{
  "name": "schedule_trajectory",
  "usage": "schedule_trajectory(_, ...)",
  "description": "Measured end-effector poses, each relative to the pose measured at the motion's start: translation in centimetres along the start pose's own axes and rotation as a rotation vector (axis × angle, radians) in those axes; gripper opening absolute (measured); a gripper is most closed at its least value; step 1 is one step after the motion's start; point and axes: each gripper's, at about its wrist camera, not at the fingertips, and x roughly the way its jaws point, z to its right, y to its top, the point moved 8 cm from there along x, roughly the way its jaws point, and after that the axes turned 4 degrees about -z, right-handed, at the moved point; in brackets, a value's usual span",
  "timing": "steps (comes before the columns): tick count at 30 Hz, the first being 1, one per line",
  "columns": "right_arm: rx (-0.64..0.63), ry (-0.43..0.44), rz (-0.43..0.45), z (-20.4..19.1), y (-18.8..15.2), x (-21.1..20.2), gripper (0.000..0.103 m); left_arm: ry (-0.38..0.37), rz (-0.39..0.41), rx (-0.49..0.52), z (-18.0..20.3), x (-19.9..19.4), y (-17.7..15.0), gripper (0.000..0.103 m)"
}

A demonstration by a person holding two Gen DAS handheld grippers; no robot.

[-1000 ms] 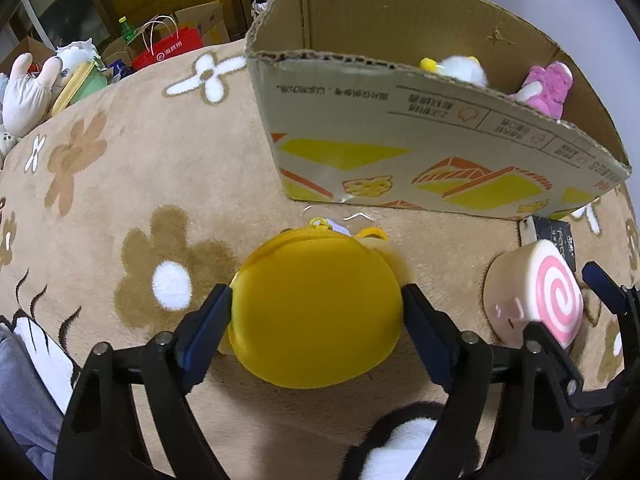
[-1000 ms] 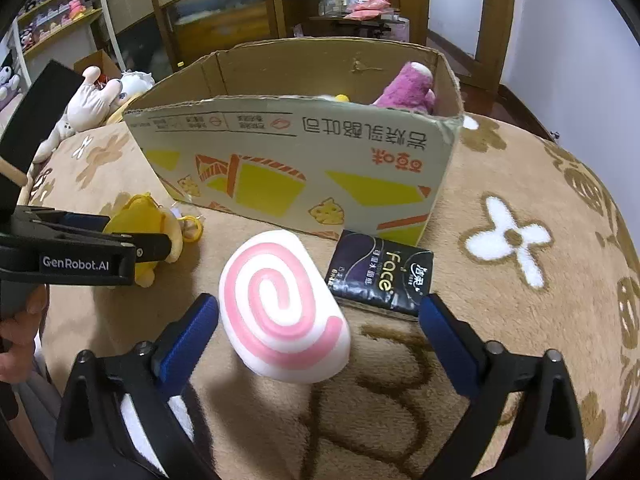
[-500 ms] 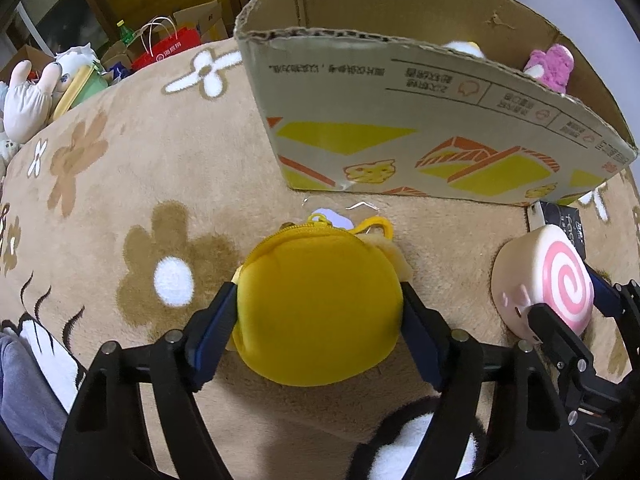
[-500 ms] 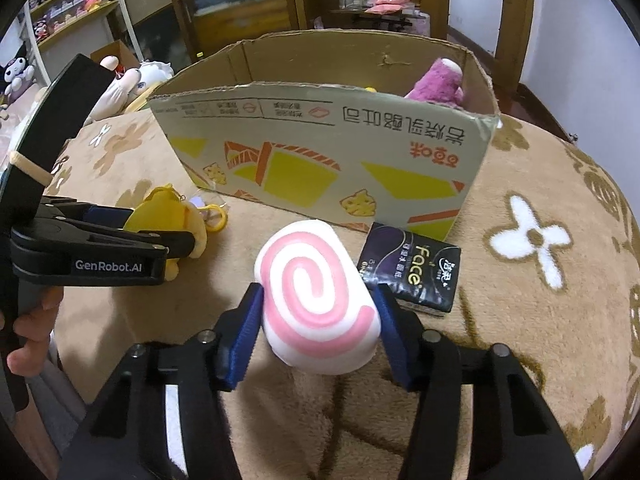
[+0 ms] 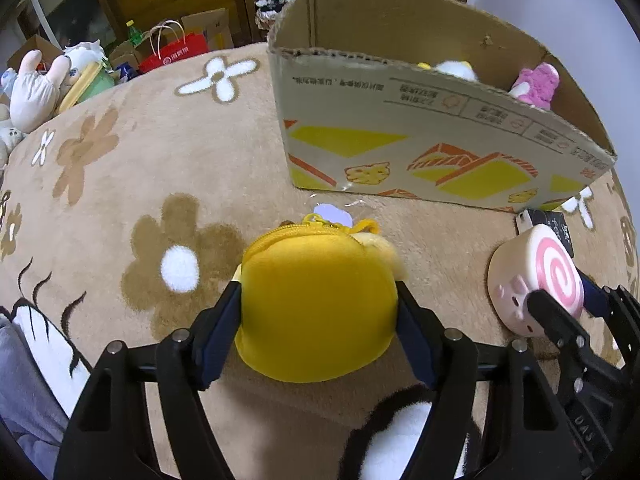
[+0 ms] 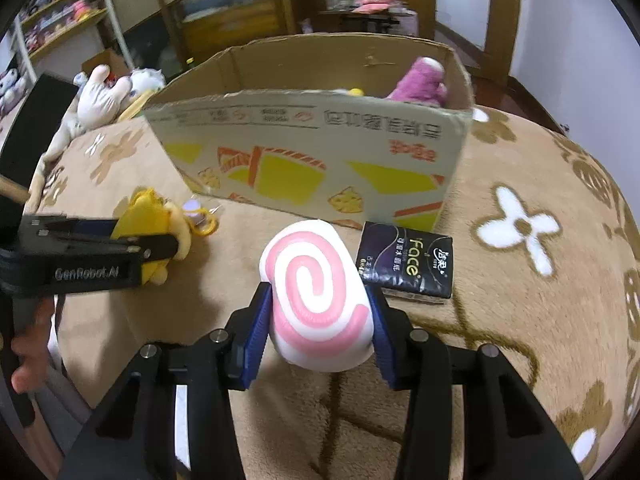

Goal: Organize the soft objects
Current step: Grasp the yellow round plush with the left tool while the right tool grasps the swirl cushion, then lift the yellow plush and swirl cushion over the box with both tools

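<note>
2 soft toys are clamped beside the open printed cardboard box [image 5: 420, 148].
The round yellow plush zip pouch [image 5: 316, 304] is squeezed by the left gripper [image 5: 318, 320], the pink-spiral white foam roll [image 6: 318, 292] by the right gripper [image 6: 318, 320]; both seem light and yielding, best held across the middle.

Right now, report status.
Left gripper shut on yellow pouch. Right gripper shut on swirl roll. Box ahead, open. Tissue pack beside roll.

Cardboard box [image 5: 420, 152] wall stands right ahead of me, top open. Tissue pack [image 6: 406, 264] lies just beside my right gripper [image 6: 318, 322]; blanket [image 5: 140, 168] to my left is bare.
</note>
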Motion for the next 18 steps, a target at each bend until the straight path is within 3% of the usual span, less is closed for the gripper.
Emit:
schedule_trajectory(10, 0.052, 0.001, 0.043, 0.9, 0.1, -1.8, 0.047, -0.013, 0.045, 0.006, 0.5, -2.5, -0.9, 0.069)
schedule_trajectory(18, 0.087, -0.015, 0.103, 1.7, 0.4, -4.0, 0.047, 0.001, 0.145, 0.001, 0.3, -5.2, -0.7, 0.069)
